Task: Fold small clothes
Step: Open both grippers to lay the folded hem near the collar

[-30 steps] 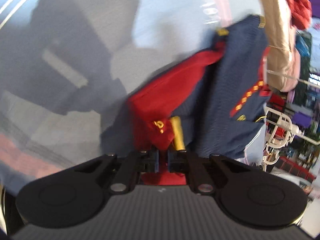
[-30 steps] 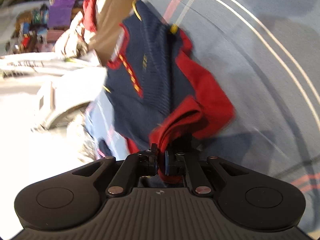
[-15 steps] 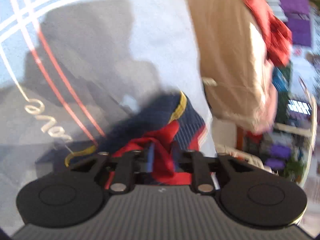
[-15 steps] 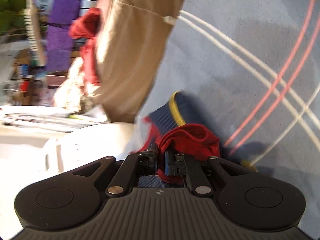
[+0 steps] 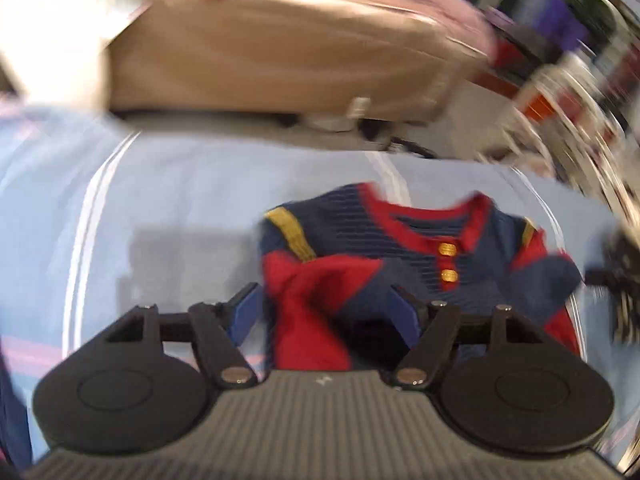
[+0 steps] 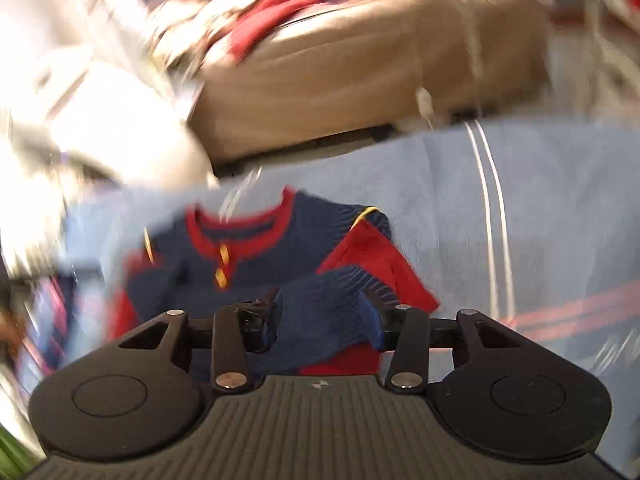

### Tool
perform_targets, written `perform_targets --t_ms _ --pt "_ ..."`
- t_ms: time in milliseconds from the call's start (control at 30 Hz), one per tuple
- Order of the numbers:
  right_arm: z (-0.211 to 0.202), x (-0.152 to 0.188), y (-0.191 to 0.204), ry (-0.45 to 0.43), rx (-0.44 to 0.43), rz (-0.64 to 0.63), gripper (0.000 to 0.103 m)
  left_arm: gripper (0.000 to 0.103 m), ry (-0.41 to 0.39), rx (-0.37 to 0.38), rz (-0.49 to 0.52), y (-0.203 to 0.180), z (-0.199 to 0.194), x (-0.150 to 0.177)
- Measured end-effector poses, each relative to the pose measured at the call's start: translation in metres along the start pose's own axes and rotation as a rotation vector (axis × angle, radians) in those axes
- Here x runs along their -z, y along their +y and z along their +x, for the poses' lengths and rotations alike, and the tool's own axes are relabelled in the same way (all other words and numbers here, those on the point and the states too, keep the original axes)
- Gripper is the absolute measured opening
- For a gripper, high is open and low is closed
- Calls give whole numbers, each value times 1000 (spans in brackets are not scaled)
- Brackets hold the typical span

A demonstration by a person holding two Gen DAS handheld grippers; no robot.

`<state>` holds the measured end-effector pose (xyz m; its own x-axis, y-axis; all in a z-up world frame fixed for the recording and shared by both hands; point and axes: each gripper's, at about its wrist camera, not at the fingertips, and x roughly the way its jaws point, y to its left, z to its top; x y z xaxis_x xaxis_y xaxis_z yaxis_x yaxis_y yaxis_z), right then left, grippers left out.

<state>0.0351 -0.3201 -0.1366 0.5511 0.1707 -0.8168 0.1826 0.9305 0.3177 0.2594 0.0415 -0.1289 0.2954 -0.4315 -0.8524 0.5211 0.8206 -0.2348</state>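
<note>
The little shirt (image 5: 400, 256) lies on the blue cloth (image 5: 180, 200), neck end away from both cameras, navy knit with a red collar band and two gold buttons down the placket. One red sleeve is folded in across the front, and there is a gold stripe at each shoulder. In the right wrist view the shirt (image 6: 256, 252) sits the same way, a navy cuff and red sleeve lying over its near edge.

Left gripper (image 5: 324, 312): jaws spread wide, blue pads well apart, the red sleeve lying loose in the gap with neither pad pressing it. Nothing held there. Right gripper (image 6: 320, 312): also wide open, the navy cuff bunched between the fingers but not pinched. Both tools are low and close over the shirt's near edge, and the right gripper shows as a dark blur at the right edge of the left view.

Further out, the cloth carries pale double lines and pink stripes. Beyond its far edge stands a tan cushion (image 6: 360, 60) with red fabric (image 6: 288, 0) heaped on top. Everything past that is smeared with motion blur, too soft to make out.
</note>
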Motion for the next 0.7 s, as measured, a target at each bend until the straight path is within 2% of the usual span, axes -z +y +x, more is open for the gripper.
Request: perform_targets --t_ms 100,200,333,400,433,533,633,700 --pt "5 -1 7 17 58 -18 73 68 43 -1 110 -19 21 -23" --pt "10 -8 -2 44 98 0 73 68 128 26 181 -35 45 -40" --pt "9 -10 -14 59 102 59 73 65 244 -32 334 -55 94 -41" --pt "9 -9 -15 65 109 81 73 48 292 -18 399 -65 105 -35" --pt "10 -9 -17 68 109 96 73 35 297 -6 426 -70 107 -32" --pt "12 -9 -24 73 113 136 73 17 291 -36 505 -84 101 -24" --pt "16 -11 -28 82 112 154 73 12 262 -24 501 -85 92 -24" --pt "17 -12 -32 80 93 195 73 11 224 -25 447 -79 88 -32"
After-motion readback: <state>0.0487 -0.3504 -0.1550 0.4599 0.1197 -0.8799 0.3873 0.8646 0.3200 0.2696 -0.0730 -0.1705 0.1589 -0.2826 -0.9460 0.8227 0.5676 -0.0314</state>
